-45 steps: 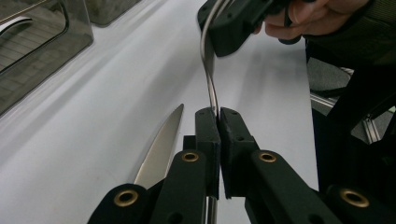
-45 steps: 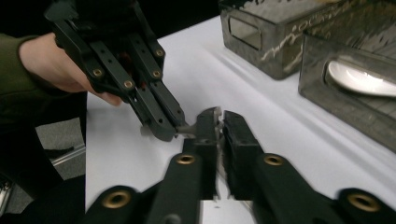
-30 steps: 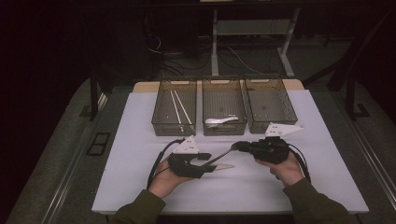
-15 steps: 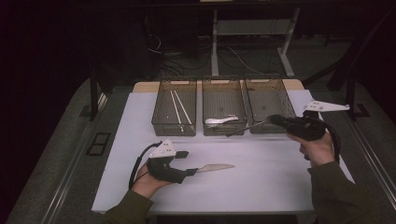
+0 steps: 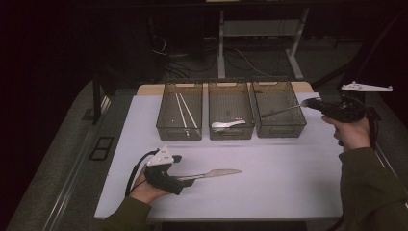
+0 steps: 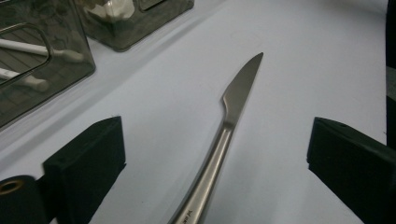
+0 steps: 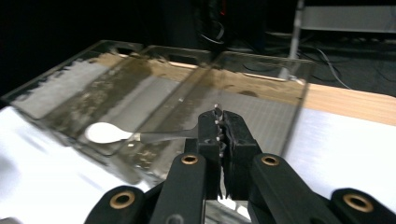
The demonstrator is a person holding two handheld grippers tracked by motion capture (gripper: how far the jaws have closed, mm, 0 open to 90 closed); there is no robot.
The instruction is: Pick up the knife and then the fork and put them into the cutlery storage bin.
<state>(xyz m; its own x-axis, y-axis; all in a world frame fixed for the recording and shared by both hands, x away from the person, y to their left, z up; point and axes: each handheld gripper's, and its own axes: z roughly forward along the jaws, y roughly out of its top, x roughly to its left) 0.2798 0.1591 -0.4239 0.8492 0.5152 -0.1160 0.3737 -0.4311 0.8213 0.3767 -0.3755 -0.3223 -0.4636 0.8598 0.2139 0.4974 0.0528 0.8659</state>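
Note:
A metal table knife [image 5: 216,173] lies flat on the white table [image 5: 269,192], blade pointing right. My left gripper [image 5: 190,180] rests at its handle end. In the left gripper view the knife [image 6: 233,107] runs up between the jaws of that gripper [image 6: 217,154], which have just been opening and stand wide, with neither pad touching it. My right gripper [image 5: 312,103] is raised at the far right, shut on a slim metal utensil [image 5: 284,111] that slants down into the right bin [image 5: 281,130]. The right gripper view shows the same gripper [image 7: 223,126] pinching the utensil [image 7: 168,135].
Three clear bins stand in a row at the back. The left bin [image 5: 179,131] holds white sticks [image 5: 185,111] and the middle bin [image 5: 231,134] a white spoon [image 5: 226,125]. Cables and table legs lie on the dark floor beyond.
The right hand swung from the table's middle to the far right and rose, carrying the utensil over the right bin. The left gripper slid left and opened, leaving the knife lying on the table.

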